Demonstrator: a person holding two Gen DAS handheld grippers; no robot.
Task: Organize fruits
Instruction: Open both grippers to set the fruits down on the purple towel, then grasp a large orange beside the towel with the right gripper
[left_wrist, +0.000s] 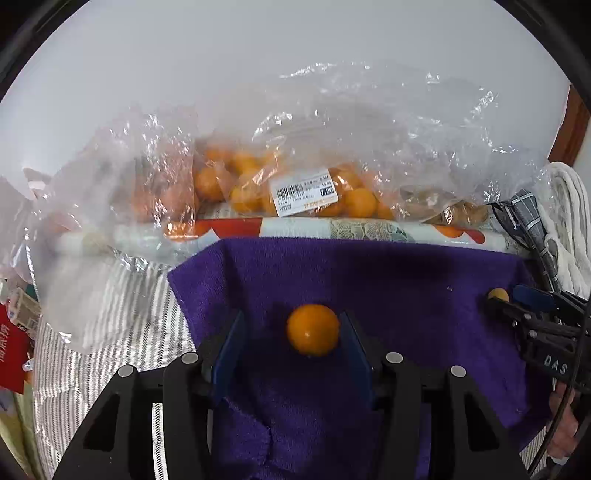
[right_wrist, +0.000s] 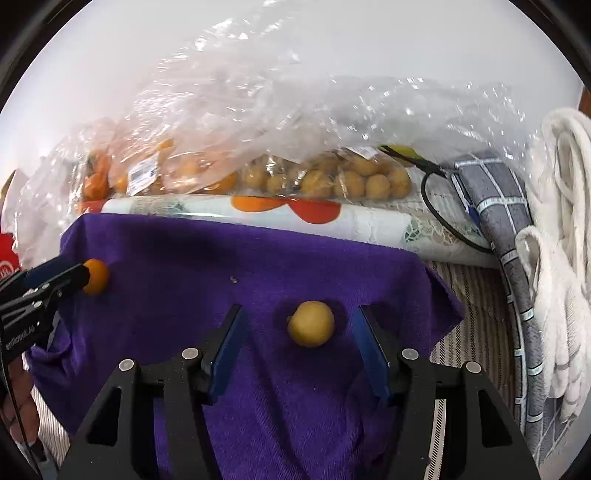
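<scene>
Purple towel (left_wrist: 388, 280) carries two fruits: I see one orange fruit (left_wrist: 313, 329) between left gripper (left_wrist: 291, 332) jaws, one yellow fruit (right_wrist: 311, 323) between right gripper (right_wrist: 295, 332) jaws; both part-open, gripping nothing.

Plain pale grey-white wall (left_wrist: 258, 55) fills upper background, evenly lit, soft daylight. Brown wooden trim (left_wrist: 570, 129) at far right edge. Below, striped grey-white cloth (left_wrist: 110, 332) covers surface. Rolled floral-print sheet (right_wrist: 258, 218) lies across back. Grey checked fabric (right_wrist: 506, 206) and white knitted textile (right_wrist: 565, 221) bunched at right.
</scene>
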